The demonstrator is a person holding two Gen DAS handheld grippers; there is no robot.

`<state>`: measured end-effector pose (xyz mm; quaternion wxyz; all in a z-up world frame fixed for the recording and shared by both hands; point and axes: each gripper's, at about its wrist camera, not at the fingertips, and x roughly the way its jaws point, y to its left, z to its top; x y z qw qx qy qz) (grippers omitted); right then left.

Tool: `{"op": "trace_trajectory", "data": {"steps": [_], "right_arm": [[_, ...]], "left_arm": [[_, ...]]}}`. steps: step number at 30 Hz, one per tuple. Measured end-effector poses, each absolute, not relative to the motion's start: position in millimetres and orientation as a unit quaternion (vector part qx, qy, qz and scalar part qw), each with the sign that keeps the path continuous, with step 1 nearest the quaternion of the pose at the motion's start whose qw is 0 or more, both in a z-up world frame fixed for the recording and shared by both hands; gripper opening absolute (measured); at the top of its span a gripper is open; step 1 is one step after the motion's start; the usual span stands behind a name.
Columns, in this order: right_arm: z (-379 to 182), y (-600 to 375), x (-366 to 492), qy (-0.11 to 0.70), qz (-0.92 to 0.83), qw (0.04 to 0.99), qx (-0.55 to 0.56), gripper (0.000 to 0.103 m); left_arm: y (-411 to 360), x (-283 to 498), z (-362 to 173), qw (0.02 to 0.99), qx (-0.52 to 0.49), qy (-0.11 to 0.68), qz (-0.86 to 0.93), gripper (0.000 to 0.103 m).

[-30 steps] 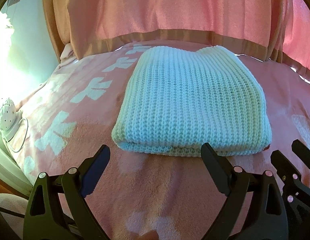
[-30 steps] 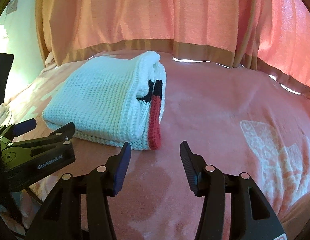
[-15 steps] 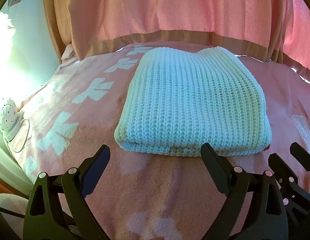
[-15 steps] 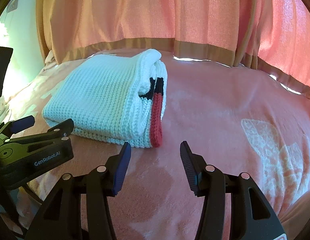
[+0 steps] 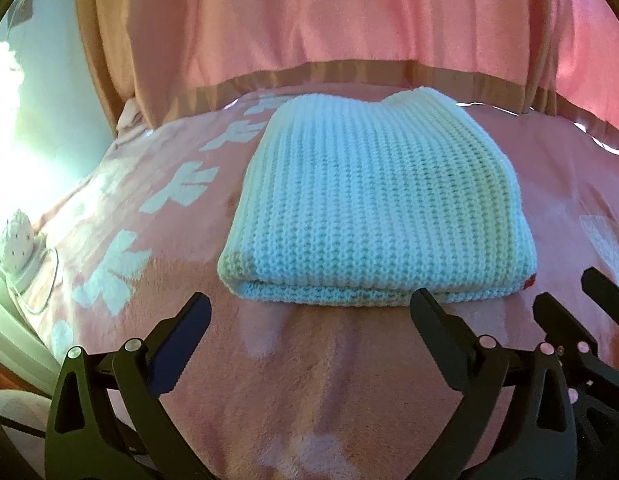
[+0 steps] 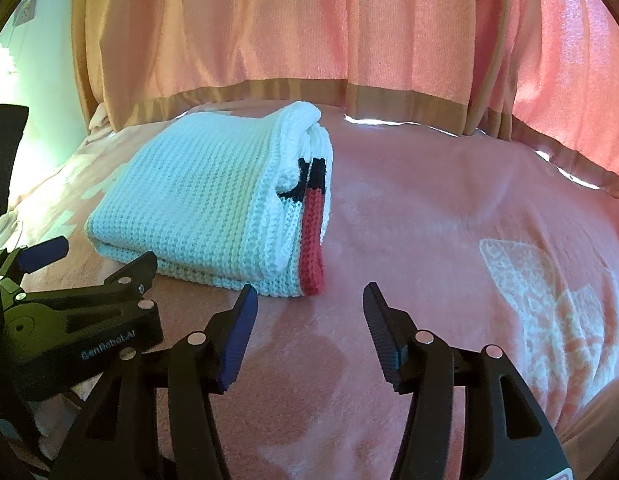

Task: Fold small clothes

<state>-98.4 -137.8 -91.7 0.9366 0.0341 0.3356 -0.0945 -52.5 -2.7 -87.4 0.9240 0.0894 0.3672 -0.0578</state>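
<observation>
Nearby, folded sweater (image 5: 373, 208), edges squared, on pink blanket (image 6: 429, 220).

A pink bed (image 5: 309, 380) with pale bow patterns, pink curtains (image 6: 309, 20) behind, bright light on the left wall (image 5: 41, 60)

"GenRobot.AI" in white letters on left gripper (image 6: 91, 266) body

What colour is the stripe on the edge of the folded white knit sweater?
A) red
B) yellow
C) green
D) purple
A: in the right wrist view, the folded white knit sweater lies on the pink blanket with a red stripe along its right edge, topped by a short dark band.
</observation>
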Motion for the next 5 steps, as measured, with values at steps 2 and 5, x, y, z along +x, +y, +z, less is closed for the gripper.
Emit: {"op": "trace_trajectory", "data": {"steps": [2,5], "right_arm": [[-91.8,-138.2,-98.4,0.335,-0.095,0.937,0.034,0.054],[-91.5,-136.2,-98.7,0.335,-0.096,0.937,0.033,0.055]], "left_arm": [[-0.9,-52.5,-86.8,0.925,0.086,0.366,-0.055,0.098],[-1.2,-51.9,-87.5,0.925,0.089,0.365,-0.054,0.098]]}}
